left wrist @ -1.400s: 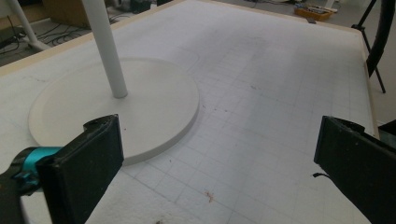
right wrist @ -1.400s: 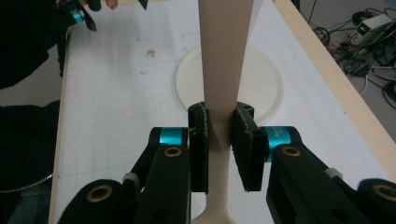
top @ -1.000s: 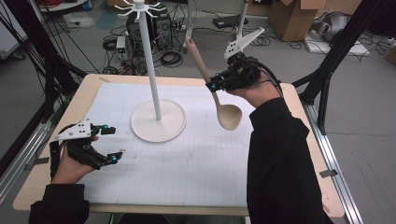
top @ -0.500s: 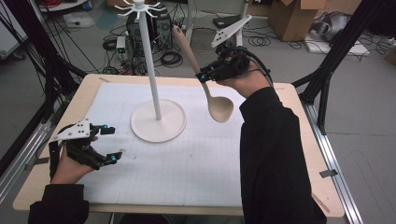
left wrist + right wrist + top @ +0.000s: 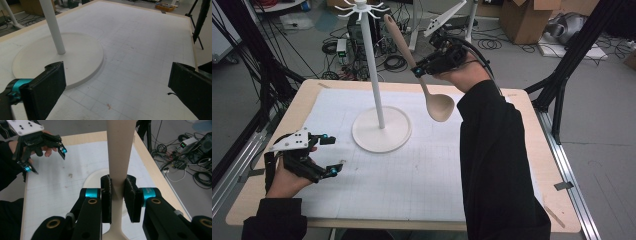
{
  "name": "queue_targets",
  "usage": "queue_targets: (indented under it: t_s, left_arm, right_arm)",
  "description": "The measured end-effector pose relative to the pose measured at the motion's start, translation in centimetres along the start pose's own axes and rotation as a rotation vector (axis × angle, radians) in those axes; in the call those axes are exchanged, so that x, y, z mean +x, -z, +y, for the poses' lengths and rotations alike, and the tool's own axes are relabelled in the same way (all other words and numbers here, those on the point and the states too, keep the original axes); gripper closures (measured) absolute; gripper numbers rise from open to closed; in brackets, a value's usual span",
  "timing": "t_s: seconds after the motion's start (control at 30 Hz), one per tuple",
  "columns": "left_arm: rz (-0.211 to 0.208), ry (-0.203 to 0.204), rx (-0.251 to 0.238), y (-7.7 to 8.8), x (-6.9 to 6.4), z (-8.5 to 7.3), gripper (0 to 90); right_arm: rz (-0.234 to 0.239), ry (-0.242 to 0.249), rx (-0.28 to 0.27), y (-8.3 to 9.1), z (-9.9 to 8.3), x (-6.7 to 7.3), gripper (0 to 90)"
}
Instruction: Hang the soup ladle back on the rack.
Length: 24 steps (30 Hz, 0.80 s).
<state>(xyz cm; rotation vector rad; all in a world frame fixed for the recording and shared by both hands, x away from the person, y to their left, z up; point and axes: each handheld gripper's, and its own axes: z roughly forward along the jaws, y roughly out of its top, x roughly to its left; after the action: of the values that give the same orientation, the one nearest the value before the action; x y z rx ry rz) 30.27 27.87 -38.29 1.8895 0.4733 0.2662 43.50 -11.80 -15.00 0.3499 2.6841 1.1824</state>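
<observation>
A beige wooden spoon [image 5: 427, 85] hangs tilted above the table's far side, bowl down and handle up toward the stand's top. My right gripper [image 5: 418, 71] is shut on its handle; in the right gripper view the pads [image 5: 107, 198] squeeze the spoon [image 5: 119, 157] from both sides. A white hook stand [image 5: 373, 75] rises from its round base [image 5: 382, 131] just left of the spoon, with hooks [image 5: 360, 8] at the top. My left gripper [image 5: 331, 155] rests on the near left of the table, open, nothing between its jaws; its view looks at the base [image 5: 50, 60].
A white gridded mat [image 5: 422, 175] covers the wooden table [image 5: 557, 200]. Black frame legs stand at both sides, and cables, boxes and equipment lie on the floor beyond the far edge. The person's right sleeve [image 5: 497, 160] crosses the right half of the table.
My right gripper has lifted the spoon up and away, toward the top of the stand. The left gripper has stayed where it was.
</observation>
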Motion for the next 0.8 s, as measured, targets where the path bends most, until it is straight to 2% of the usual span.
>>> queue_targets:
  t_s: [0.23,0.5,0.8]
  left_arm:
    - [-0.002,-0.002,-0.001,0.1,-0.1,0.0,1.7]
    - [0.005,0.002,-0.007,0.5,-0.1,0.0,1.7]
    - [0.007,0.002,-0.007,0.7,-0.2,-0.1,1.7]
  right_arm:
    - [-0.002,-0.007,0.012,-0.9,0.6,-0.3,77.3]
    - [0.001,-0.021,0.003,-0.9,0.7,-0.7,77.3]
    - [0.0,-0.016,0.027,-1.3,1.1,-0.6,77.3]
